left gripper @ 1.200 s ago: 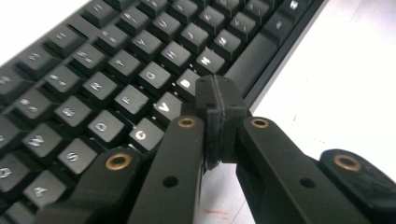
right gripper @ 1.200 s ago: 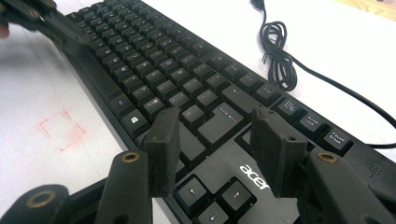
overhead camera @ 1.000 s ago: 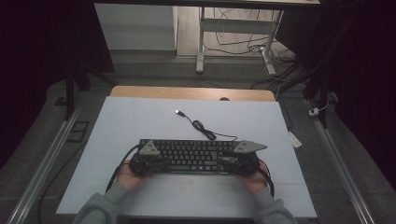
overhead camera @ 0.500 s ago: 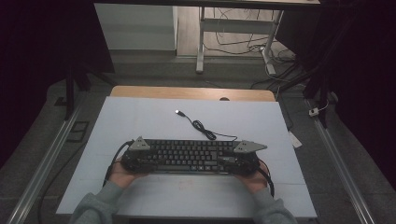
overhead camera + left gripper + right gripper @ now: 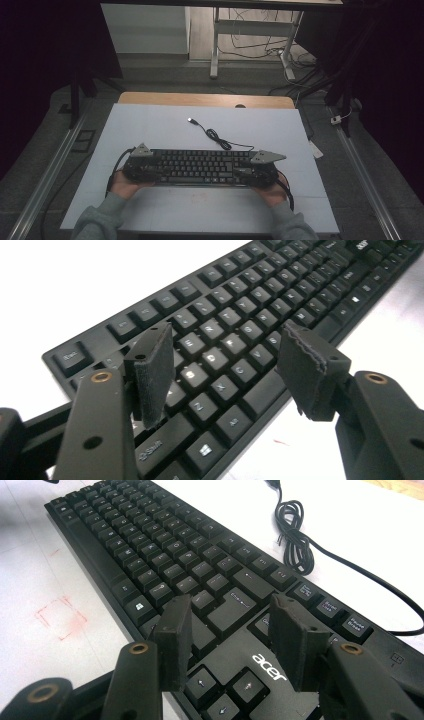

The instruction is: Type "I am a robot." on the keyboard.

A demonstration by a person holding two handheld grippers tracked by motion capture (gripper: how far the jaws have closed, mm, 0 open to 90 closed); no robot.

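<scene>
Our left hand-held gripper (image 5: pixel 227 367) has just been opening, jaws released over the Acer keyboard (image 5: pixel 200 166) lying on the counter (image 5: pixel 150 125); our right hand-held gripper (image 5: pixel 230 640) hangs unclenched too, and dragging could snag the coiled cable (image 5: pixel 295 535)

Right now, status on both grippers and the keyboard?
Left gripper jaws just opened, pads clear above the keyboard. Right gripper jaws apart over its other end; grip unclear. Keyboard flat on table; its cable trails behind.

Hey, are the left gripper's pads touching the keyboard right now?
Apart. In the left gripper view the pads of the left gripper, jaws just opened, stand spread above the keyboard, pressing on nothing.
</scene>
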